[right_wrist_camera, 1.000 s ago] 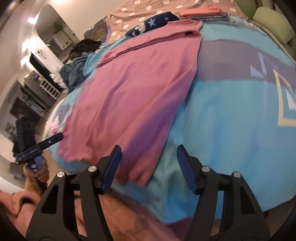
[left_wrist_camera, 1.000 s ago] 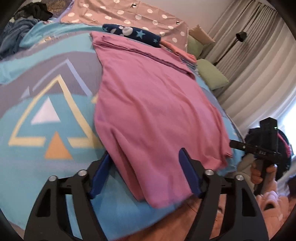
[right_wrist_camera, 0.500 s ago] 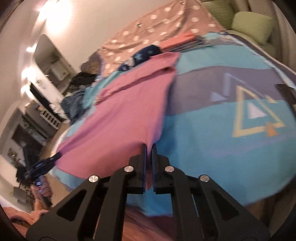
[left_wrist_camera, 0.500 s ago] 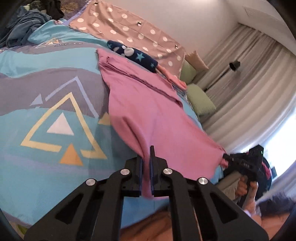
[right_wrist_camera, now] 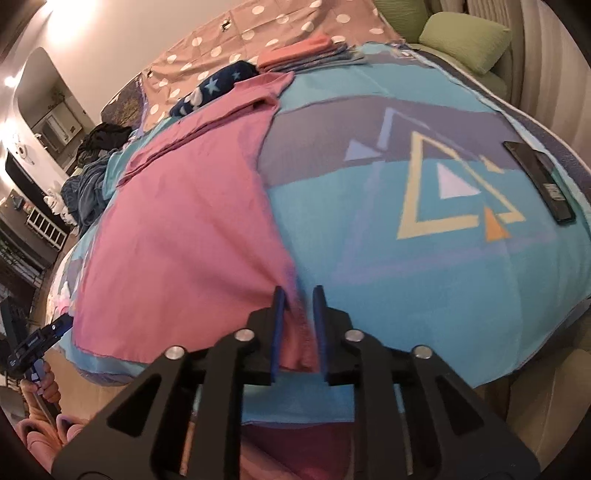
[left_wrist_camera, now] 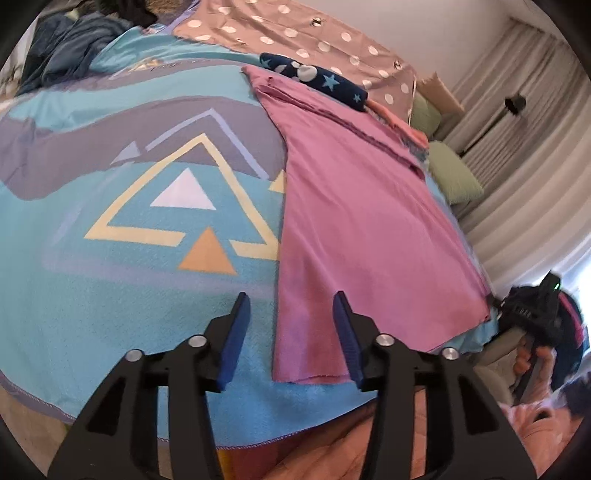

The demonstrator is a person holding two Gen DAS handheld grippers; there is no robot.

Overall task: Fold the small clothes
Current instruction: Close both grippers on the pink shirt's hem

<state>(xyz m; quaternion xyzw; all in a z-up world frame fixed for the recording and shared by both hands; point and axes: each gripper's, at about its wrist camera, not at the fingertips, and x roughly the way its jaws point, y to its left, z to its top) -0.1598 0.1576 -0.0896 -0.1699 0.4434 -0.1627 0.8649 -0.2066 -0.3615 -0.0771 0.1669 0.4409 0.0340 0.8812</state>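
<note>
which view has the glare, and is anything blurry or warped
Right wrist view: warm lamp glare top left, pink garment smeared by the right gripper. Left wrist view: daylight washes out the curtains; fisheye bulges the blanket in both.

Pink garment (left_wrist_camera: 362, 221): plain, smooth cloth, spread flat and lengthwise on a turquoise patterned blanket (left_wrist_camera: 110, 295). Far end shows layered folded edges; near hem lies at the blanket's near edge, one corner slightly bunched.
</note>
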